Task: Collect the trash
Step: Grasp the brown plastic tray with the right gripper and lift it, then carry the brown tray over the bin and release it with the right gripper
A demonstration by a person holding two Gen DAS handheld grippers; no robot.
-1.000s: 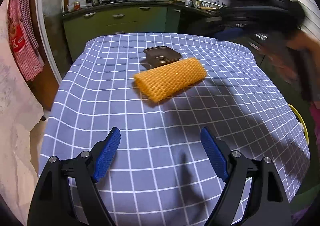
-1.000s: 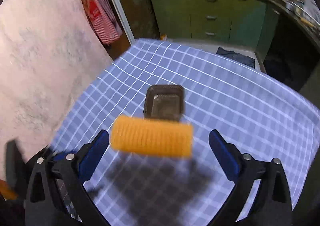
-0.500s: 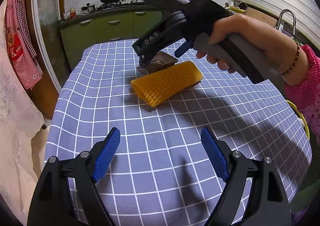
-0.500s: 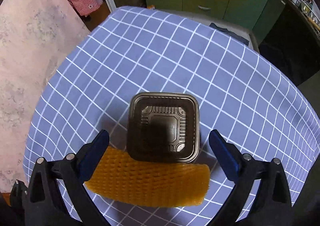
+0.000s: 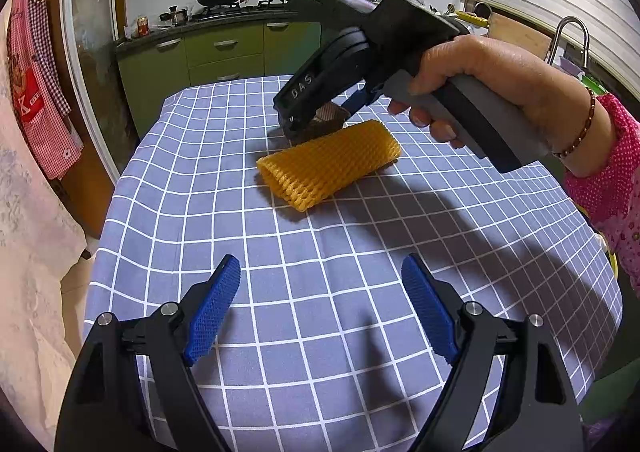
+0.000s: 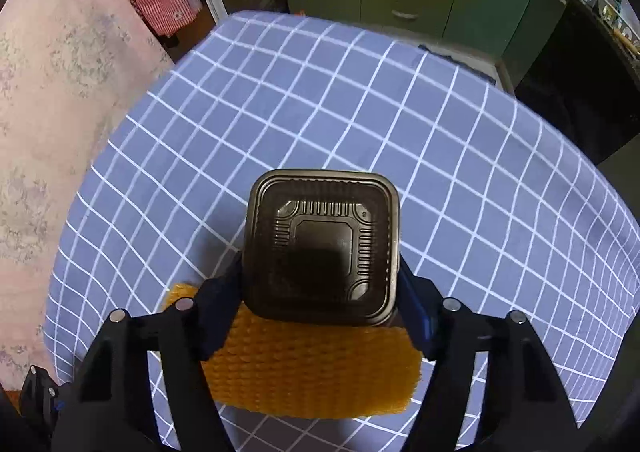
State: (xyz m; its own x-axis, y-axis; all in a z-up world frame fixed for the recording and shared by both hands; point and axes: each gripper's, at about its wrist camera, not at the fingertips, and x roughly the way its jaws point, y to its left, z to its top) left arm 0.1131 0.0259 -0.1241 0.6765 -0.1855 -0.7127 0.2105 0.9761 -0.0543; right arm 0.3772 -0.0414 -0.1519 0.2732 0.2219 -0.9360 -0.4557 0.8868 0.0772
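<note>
While clamped on the black plastic tray from both sides, right gripper pitched steeply down over the checked tablecloth, fingers pressed against the tray walls; likely a side grip suited to the rigid rim. Tray just behind and touching the orange foam net sleeve, near the cloth's middle. Left gripper held low and wide open, empty, aimed at the sleeve, probably next. "DAS" readable on the right gripper's body.
</note>
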